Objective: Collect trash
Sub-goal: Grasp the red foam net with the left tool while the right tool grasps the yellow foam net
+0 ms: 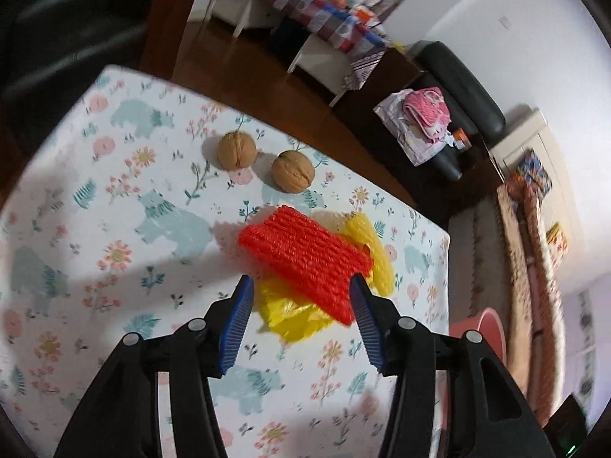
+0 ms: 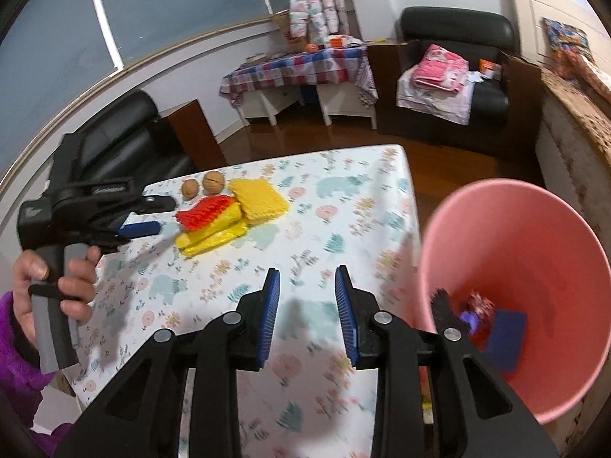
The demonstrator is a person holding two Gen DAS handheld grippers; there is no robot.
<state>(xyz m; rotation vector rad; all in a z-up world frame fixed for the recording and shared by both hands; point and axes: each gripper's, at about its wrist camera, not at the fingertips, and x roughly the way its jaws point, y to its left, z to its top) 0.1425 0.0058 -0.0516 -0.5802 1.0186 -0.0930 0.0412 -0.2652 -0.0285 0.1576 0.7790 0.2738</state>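
- The left gripper point(image 1: 301, 286) is hanging wide open over the table point(image 1: 114, 198) in its animal-and-flower print cloth, with nothing pressed between the blue ribbed pads; the near edge of the red foam-net fruit sleeve point(image 1: 305, 252) is lying just between the jaw tips.
- That red sleeve is resting on a crumpled yellow plastic bag point(image 1: 290, 313), with a yellow foam-net sleeve point(image 2: 259, 202) beside it and two whole walnuts point(image 1: 263, 160) just beyond.
- The foam net is looking light, soft and springy, so it will likely squash flat; pinching across its near edge or short width should be holding it well.
- The plastic bag underneath is looking thin and slippery, and it may be dragged along if the pads are catching it too.
- The right gripper point(image 2: 307, 305) is hovering partly open and empty beside the pink plastic bin point(image 2: 515, 267), which is already holding a few scraps.
- A hand point(image 2: 57, 274) in a purple sleeve is gripping the left tool's handle.
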